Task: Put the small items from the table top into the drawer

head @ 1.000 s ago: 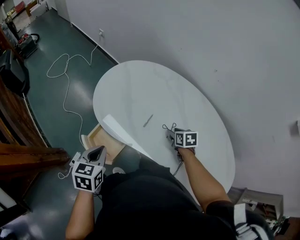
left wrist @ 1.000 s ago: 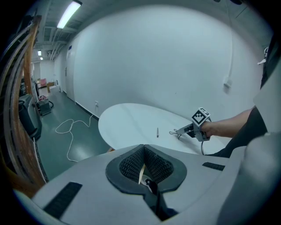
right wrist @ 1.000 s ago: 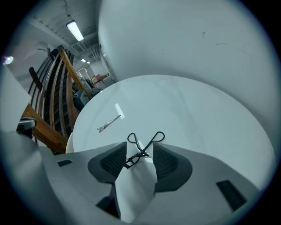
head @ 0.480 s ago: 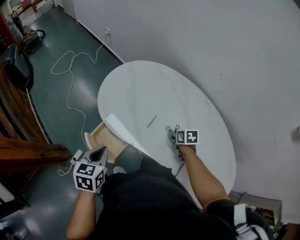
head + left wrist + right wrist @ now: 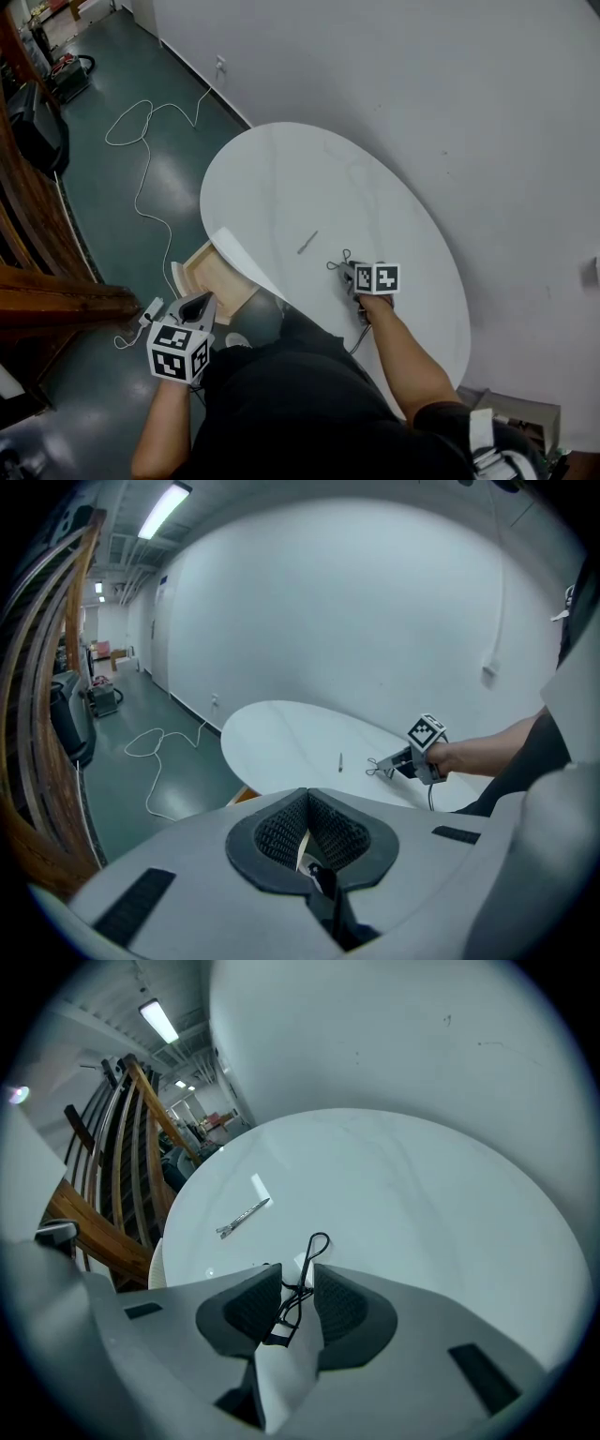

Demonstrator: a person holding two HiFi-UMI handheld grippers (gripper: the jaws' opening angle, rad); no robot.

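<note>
White round table [image 5: 281, 178], clip [image 5: 307, 242] near centre, drawer [image 5: 204, 274] open at edge

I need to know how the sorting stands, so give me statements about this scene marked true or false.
1. The drawer is open. True.
2. The clip lies in the drawer. False: it lies on the table.
3. The left hand-held gripper is over the table. False: it is beside it, near the drawer.
4. A white cable lies on the floor. True.
5. The curler lies between the right hand-held gripper's jaws. True; they are closing.
</note>
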